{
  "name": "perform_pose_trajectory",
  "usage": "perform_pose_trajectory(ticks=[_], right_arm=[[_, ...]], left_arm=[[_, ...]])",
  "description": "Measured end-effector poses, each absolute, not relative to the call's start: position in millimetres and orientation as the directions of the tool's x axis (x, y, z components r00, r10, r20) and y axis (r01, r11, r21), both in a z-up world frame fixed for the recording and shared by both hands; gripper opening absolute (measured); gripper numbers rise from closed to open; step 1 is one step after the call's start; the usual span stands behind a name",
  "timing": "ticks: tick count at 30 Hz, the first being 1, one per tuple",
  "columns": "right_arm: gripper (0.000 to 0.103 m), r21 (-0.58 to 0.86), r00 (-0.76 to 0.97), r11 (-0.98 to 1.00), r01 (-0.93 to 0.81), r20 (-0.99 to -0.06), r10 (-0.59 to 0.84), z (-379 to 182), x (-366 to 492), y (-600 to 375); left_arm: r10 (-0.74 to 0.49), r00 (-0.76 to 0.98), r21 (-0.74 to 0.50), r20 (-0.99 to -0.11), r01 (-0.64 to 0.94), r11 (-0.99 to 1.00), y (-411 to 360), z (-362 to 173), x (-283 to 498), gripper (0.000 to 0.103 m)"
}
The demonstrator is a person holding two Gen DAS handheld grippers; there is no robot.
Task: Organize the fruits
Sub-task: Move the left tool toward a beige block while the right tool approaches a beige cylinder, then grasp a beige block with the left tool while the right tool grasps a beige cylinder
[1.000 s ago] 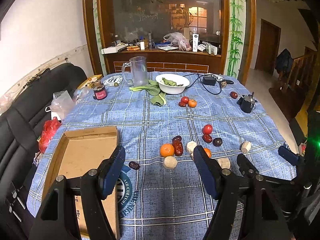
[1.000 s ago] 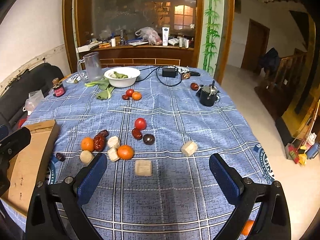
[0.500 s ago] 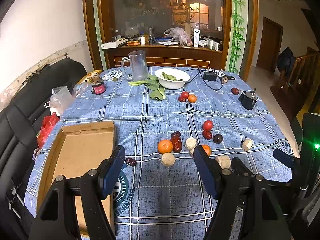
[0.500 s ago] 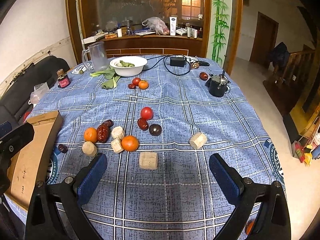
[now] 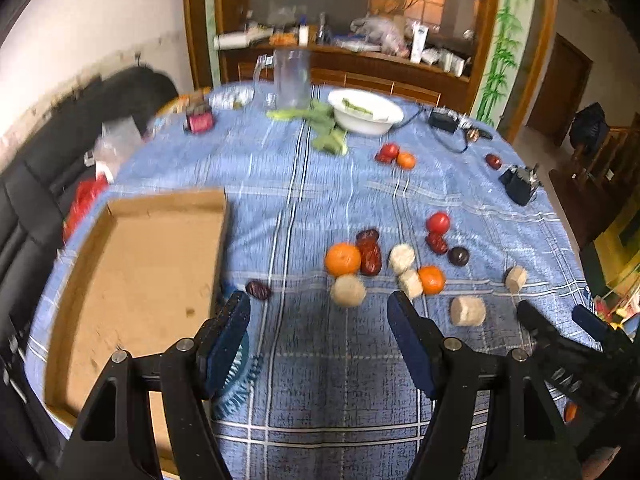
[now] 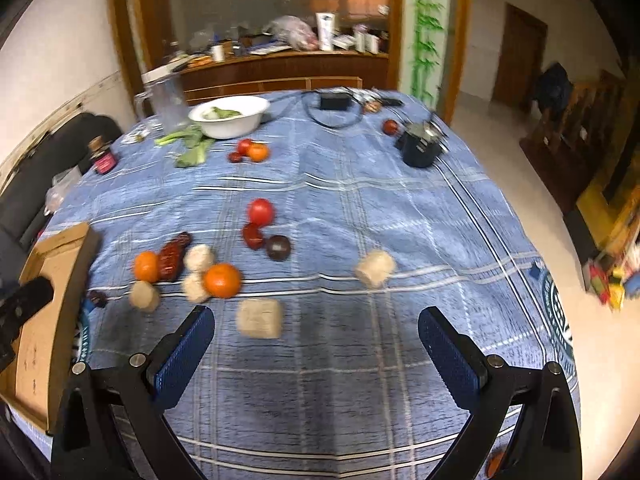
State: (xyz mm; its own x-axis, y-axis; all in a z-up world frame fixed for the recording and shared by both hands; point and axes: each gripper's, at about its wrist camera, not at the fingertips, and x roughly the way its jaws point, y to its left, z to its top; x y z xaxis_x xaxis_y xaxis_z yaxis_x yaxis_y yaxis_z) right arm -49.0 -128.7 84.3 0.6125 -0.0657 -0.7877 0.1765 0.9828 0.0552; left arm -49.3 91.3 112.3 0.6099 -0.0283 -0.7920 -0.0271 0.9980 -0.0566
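Left wrist view: oranges [image 5: 342,258], wrinkled red dates [image 5: 370,255] lengthwise toward the table's [image 5: 280,184] far edge, were seen; left gripper [image 5: 319,326] and right gripper [image 6: 316,330] were spread, empty.

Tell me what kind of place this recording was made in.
Most likely a home dining room. A table under a blue plaid tablecloth holds scattered fruit and a white bowl of greens, a cluttered wooden sideboard stands behind it, and a black sofa runs along the wall.
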Motion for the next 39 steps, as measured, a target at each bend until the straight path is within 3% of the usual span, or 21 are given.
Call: perform_pose_trajectory(ticks=[7,12,22,26,30,36,39], right_arm=[[0.102,0.077,0.580,0.975,0.206,-0.812,-0.058,69,-44,-155],[0.102,0.148,0.563,0.980,0.136,-0.825,0.047,60,-42,-154],[0.102,0.185,0.532,0.982,-0.034,-0.828,0.175,49,-30,-118],[0.098,0.203,0.505,0.976,-0.071,-0.837,0.211,43,-20,-106],[0.085,0.196,0.476,0.977,-0.087,-0.853,0.214,33,-13,-96],[0.085,0.174,0.465,0.980,-0.098,-0.862,0.200,28,-6,-91],[0.081,0.164,0.463,0.981,-0.104,-0.865,0.194,26,-4,-89]], left_arm=[[-0.121,0.524,-0.116,-0.843,0.044,0.992,71,78,-39,0.070],[-0.203,0.472,-0.174,-0.858,0.104,0.979,55,64,-30,0.070],[-0.202,0.457,-0.210,-0.866,0.034,0.977,97,56,-7,0.061],[-0.229,0.453,-0.213,-0.861,0.086,0.973,93,54,-1,0.060],[-0.238,0.438,-0.181,-0.867,0.169,0.969,74,48,8,0.056],[-0.205,0.396,-0.144,-0.895,0.180,0.973,64,27,23,0.056],[-0.193,0.388,-0.137,-0.901,0.166,0.977,66,21,29,0.046]])
